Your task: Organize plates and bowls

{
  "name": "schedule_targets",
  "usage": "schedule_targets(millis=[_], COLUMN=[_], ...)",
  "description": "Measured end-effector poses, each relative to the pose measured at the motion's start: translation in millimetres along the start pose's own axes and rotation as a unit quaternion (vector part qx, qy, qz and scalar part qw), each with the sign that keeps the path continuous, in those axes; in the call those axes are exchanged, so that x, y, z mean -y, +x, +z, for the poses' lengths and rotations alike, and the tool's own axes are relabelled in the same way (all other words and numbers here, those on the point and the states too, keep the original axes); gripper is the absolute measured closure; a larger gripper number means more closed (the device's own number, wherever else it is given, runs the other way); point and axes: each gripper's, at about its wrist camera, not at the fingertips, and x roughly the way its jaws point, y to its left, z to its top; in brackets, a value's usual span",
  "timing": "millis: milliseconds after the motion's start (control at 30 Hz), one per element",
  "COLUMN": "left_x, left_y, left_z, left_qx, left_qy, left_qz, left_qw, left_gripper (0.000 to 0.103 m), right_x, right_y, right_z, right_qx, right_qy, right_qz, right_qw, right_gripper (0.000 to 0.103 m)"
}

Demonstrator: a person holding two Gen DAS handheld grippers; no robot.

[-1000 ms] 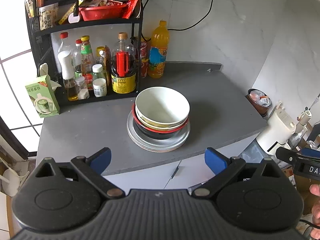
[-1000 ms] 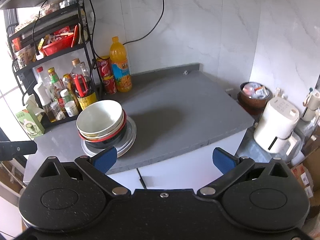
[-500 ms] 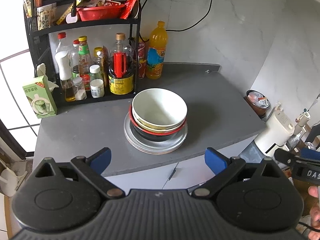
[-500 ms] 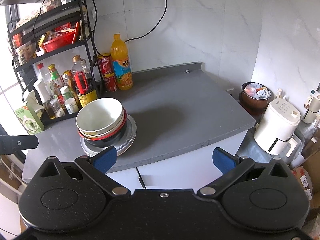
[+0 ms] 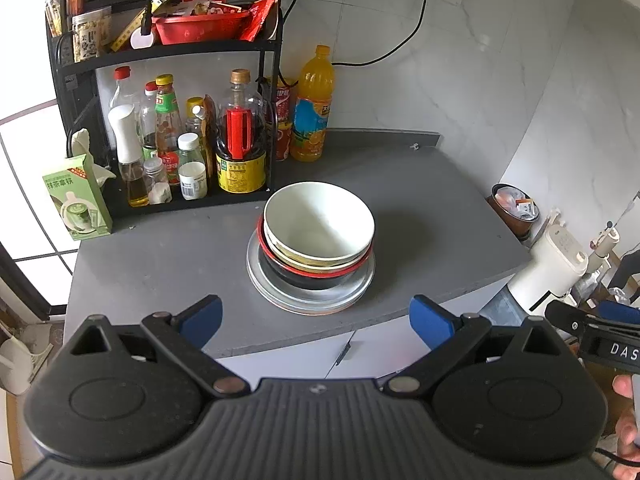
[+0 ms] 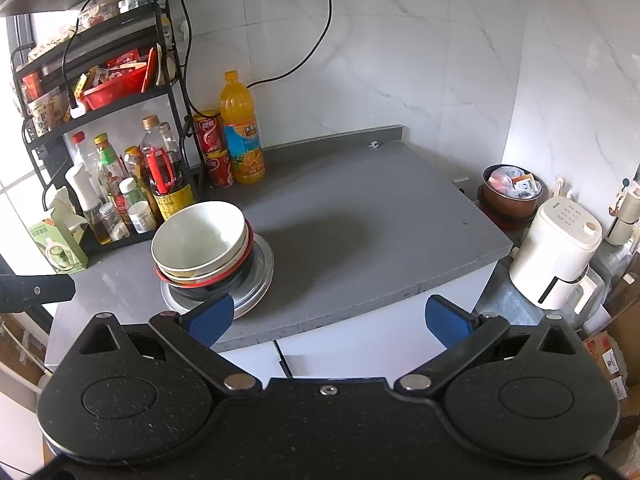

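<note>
A stack of dishes stands on the grey counter (image 5: 420,216): a white bowl (image 5: 320,220) on top, a yellow-rimmed bowl and a red-rimmed black bowl (image 5: 316,270) under it, all on a silver plate (image 5: 280,292). In the right wrist view the same white bowl (image 6: 198,236) and silver plate (image 6: 258,280) sit left of centre. My left gripper (image 5: 316,320) is open and empty, held back off the counter's front edge, facing the stack. My right gripper (image 6: 326,316) is open and empty too, further right, its left blue pad overlapping the plate's edge in view.
A black rack (image 5: 172,52) with sauce bottles (image 5: 240,140) stands at the back left, an orange drink bottle (image 5: 312,108) and red cans beside it. A green carton (image 5: 78,200) sits far left. A white appliance (image 6: 556,252) and a brown pot (image 6: 510,196) are off the counter's right.
Both grippers have drifted slightly: the stack has shifted a little in each view. Their jaws stay open and the dishes have not moved on the counter.
</note>
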Motion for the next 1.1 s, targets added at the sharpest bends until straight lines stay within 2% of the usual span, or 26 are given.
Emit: schedule_targets(millis=[1100], left_x=[-2.0], left_y=[-0.7], left_z=[5.7], left_qx=[0.007], left_qy=[0.000], left_qz=[0.007], left_qw=[1.0000], left_gripper=[0.004], right_x=[1.9], right_y=[3.9], right_z=[7.1], right_qx=[-0.013], right_qy=[0.007], right_qz=[0.010], right_qw=[1.000], right_gripper=[0.000])
